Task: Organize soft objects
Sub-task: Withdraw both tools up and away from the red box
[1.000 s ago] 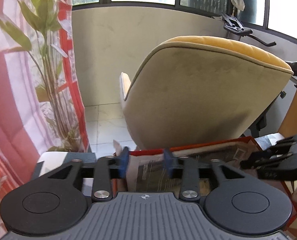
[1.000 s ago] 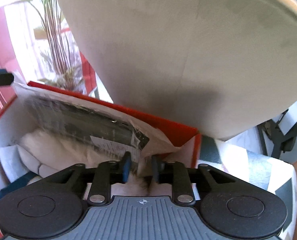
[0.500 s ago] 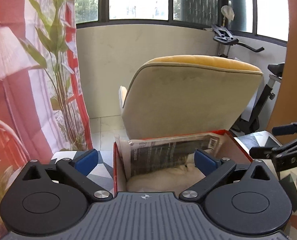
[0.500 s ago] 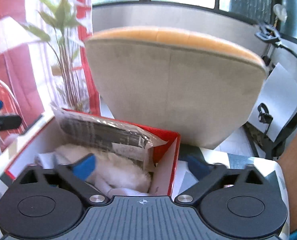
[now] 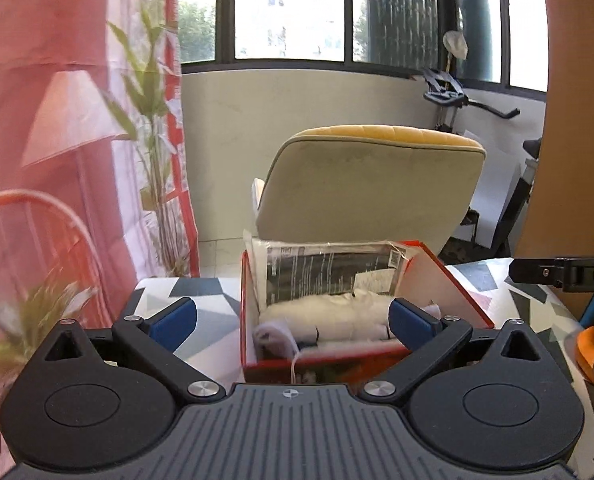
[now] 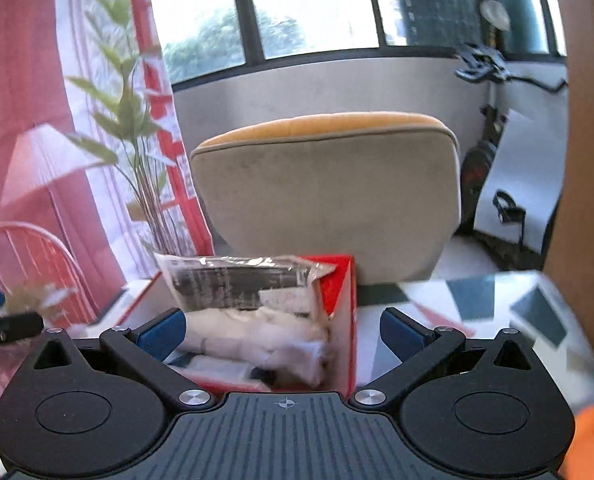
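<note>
A red cardboard box [image 5: 453,280] stands on the patterned table; it also shows in the right wrist view [image 6: 343,300]. Inside lie white soft cloth items [image 5: 329,316] [image 6: 265,336] and a clear plastic packet with dark print [image 5: 329,272] [image 6: 237,280] leaning on the far wall. My left gripper [image 5: 293,318] is open and empty, held back in front of the box. My right gripper [image 6: 283,332] is open and empty, in front of the box's right side. The right gripper's finger [image 5: 561,270] shows at the right edge of the left view.
A beige and yellow armchair [image 5: 369,184] [image 6: 329,196] stands just behind the table. A plant [image 5: 153,152] and red curtain [image 5: 37,128] are at the left, an exercise bike [image 5: 457,96] at the right. An orange object [image 5: 593,352] lies at the table's right.
Both grippers were shut in the box a second ago. They opened, let go of the packet and cloth, and pulled back and up from the box.
</note>
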